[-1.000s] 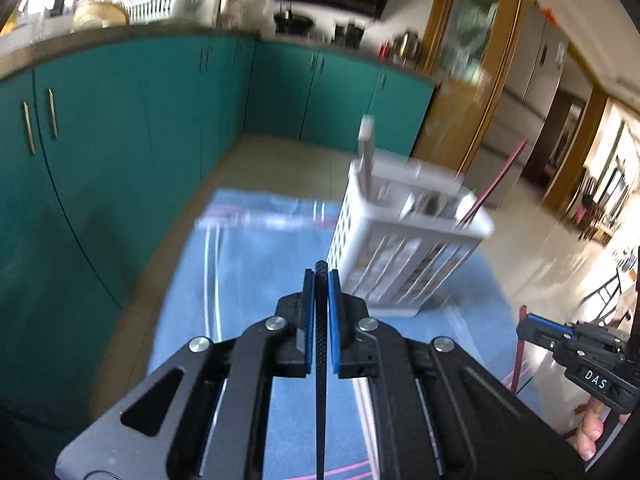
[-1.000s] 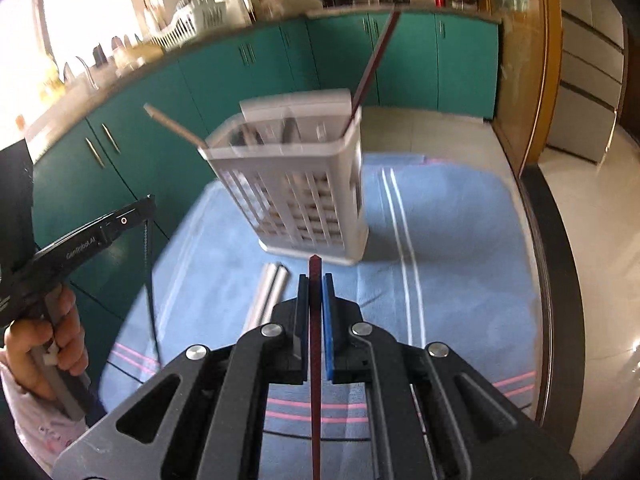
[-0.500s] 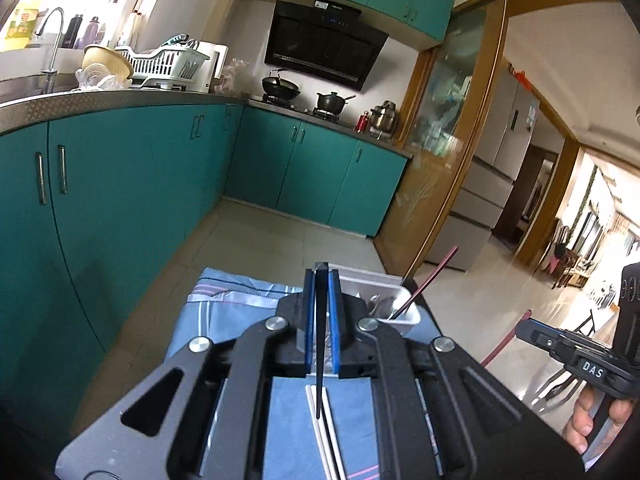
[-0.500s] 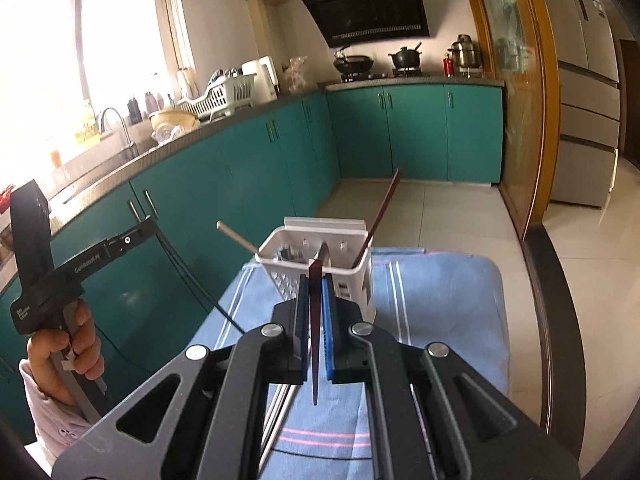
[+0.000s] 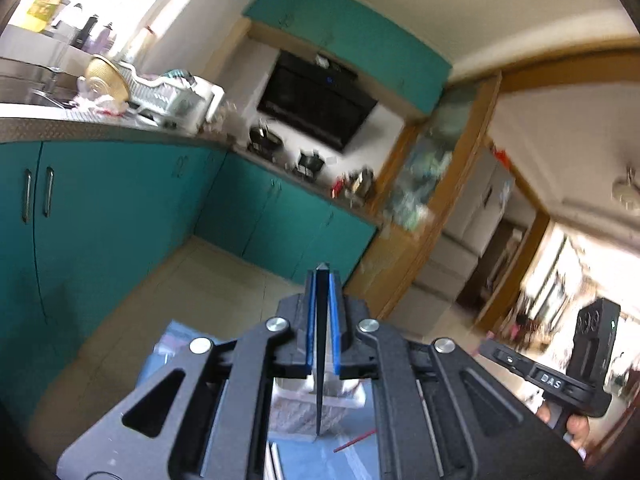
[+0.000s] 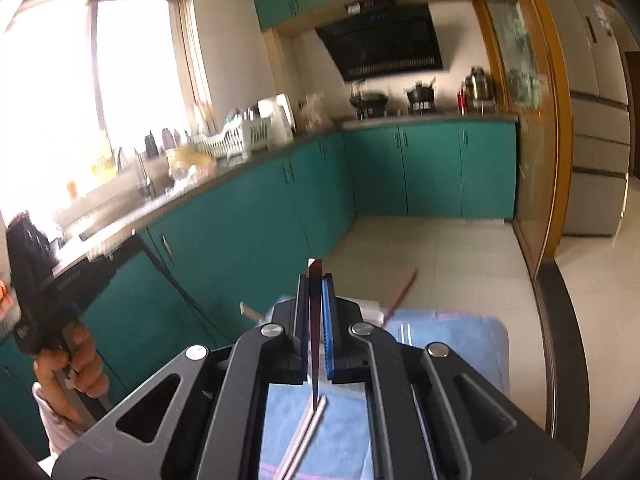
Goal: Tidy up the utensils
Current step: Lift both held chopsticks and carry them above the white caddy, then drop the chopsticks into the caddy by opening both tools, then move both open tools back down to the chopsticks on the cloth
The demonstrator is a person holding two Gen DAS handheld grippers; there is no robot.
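Both hand-held grippers clamped on a chopstick each, up above the caddy

Left hand-held gripper [image 5: 322,280] has its blue pads shut on a black chopstick [image 5: 319,380] hanging straight down between them. The right hand-held gripper [image 6: 316,280] is pinched on a dark red chopstick [image 6: 315,344] the same way. The white caddy [image 5: 304,412] sits low at 6 o'clock in the left view, mostly hidden behind the jaws, on the blue cloth [image 6: 452,344] over the surface. Another red chopstick [image 6: 402,290] pokes out of it toward 1 o'clock. Two silver chopsticks [image 6: 304,436] lie side by side on the cloth, under the right one. Pretty blurry shots.
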